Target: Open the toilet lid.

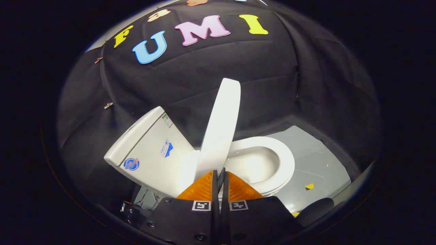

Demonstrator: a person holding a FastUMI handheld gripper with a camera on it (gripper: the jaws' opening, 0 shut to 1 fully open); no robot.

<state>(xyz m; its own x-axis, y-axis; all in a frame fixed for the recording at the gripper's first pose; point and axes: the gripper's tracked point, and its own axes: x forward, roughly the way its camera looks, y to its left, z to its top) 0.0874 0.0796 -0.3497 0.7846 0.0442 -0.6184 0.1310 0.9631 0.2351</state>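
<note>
The gripper [221,175] is showing its fingers pressed nearly together, apparently pinching the lower edge of the glossy white plastic toilet lid [220,126], though the contact is hard to see. The lid is standing raised, its long axis running up and away, leaning toward the white ceramic tank [150,149], above the white oval seat [272,160]. Letting go before it is resting against the tank is risking the lid falling shut.

Close above toilet [218,149], tilted sideways
</note>
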